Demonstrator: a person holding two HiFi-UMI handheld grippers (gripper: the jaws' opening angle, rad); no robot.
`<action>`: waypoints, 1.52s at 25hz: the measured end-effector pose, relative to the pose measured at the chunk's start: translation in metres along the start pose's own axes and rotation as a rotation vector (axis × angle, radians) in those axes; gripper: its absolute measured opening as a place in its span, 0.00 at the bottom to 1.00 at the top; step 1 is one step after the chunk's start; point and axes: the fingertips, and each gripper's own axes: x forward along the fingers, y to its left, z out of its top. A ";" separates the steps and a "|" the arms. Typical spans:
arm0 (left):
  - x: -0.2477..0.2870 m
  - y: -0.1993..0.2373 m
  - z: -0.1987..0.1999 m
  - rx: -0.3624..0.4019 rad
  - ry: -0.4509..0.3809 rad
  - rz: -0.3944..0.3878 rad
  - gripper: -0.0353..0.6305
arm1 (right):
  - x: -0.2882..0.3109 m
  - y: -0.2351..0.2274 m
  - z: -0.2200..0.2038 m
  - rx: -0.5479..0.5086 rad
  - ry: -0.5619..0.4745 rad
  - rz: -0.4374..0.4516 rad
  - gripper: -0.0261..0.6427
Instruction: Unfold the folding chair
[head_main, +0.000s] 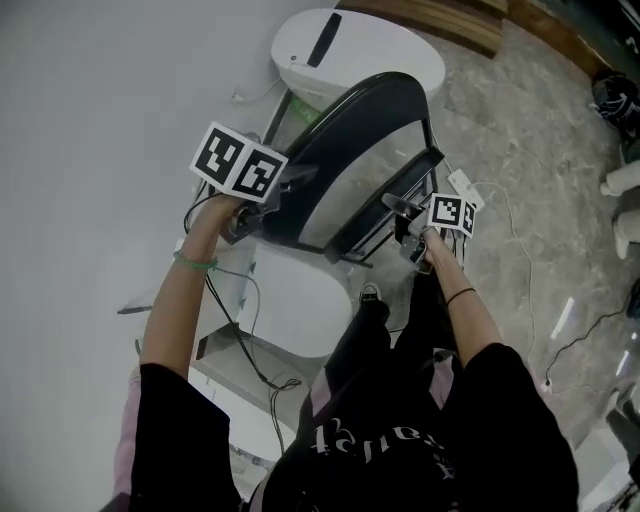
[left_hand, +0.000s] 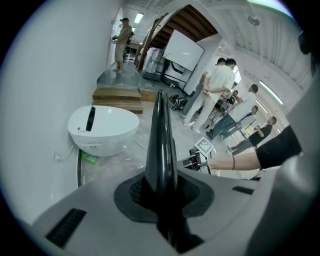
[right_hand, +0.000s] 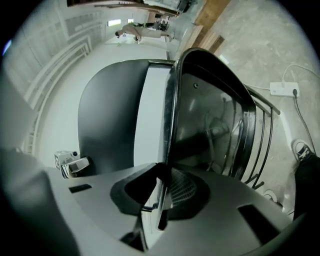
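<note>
Holding the chair (head_main: 352, 112) upright on the floor (head_main: 520, 130) by the wall, we have the left gripper (head_main: 283, 187) clamped on its backrest edge and the right gripper (head_main: 403, 207) clamped on the seat (head_main: 385, 205) edge, with the panels barely split and most of the unfolding left.

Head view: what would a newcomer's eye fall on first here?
A black folding chair stands mid-picture. The left gripper clamps its curved back, the right gripper its seat edge. Beyond it, a white rounded machine sits on the floor by the wall.
</note>
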 end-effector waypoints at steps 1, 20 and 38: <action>0.005 -0.007 0.000 0.020 0.005 -0.011 0.14 | -0.008 -0.004 -0.004 0.006 -0.033 0.000 0.14; 0.038 -0.139 -0.011 0.104 0.031 -0.073 0.18 | -0.133 -0.030 -0.063 0.030 -0.119 0.180 0.13; 0.069 -0.047 -0.020 0.070 0.022 -0.207 0.15 | -0.214 -0.138 -0.128 0.107 -0.346 0.053 0.24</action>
